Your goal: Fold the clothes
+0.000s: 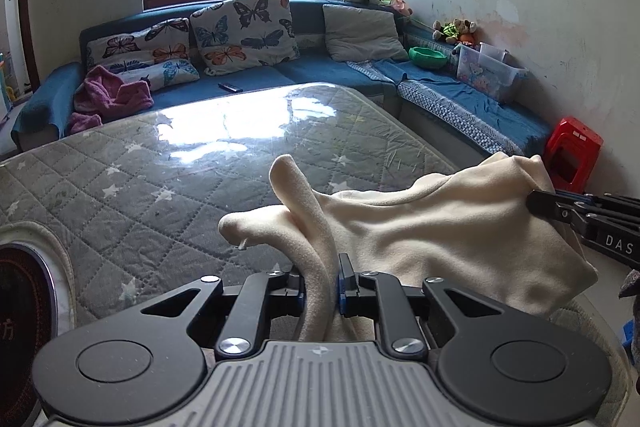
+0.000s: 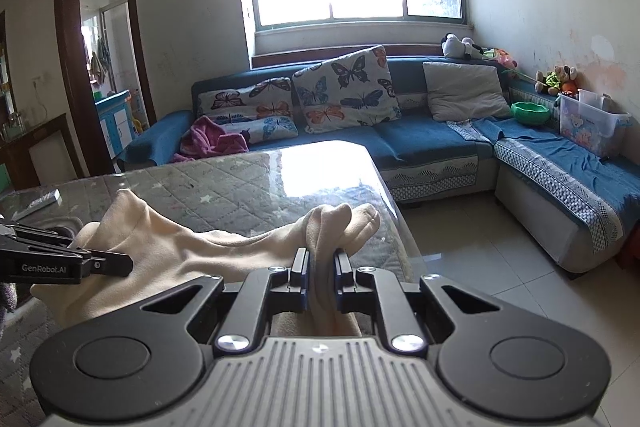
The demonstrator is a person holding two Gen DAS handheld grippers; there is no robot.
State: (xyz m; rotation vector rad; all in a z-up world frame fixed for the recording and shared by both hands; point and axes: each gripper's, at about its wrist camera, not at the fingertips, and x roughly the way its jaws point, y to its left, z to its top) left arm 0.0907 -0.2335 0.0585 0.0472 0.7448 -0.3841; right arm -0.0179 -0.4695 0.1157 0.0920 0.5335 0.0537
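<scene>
Cream fleece garment [image 1: 440,227], soft & fuzzy, no print, bunched w/ deep creases, stretched between the two grippers above the near part of the desk [image 1: 160,179], which has a grey quilted star cover under glossy glass. Left gripper [image 1: 322,287] has its fingers clamped on a thick fold of the fabric; the cloth runs up between the blue-padded fingers [image 1: 345,283] & sticks out ahead as two rounded lobes, one upright, one drooping left. Right gripper [image 2: 322,269] likewise pinched tight on a gathered wad, w/ two rounded ends poking out past the fingertips toward the desk's right edge. Between the two grips the garment sags a bit, its lower edge hanging by the near side; can't tell if it touches the desk. Each gripper shows in the other's view: right gripper comes in from the right edge of the left wrist view [image 1: 560,211], left one from the left edge of the right wrist view [image 2: 100,265], both biting the cloth roughly level, pointed fwd across the desk toward the blue sofa [image 2: 420,143]. Hands not visible.
</scene>
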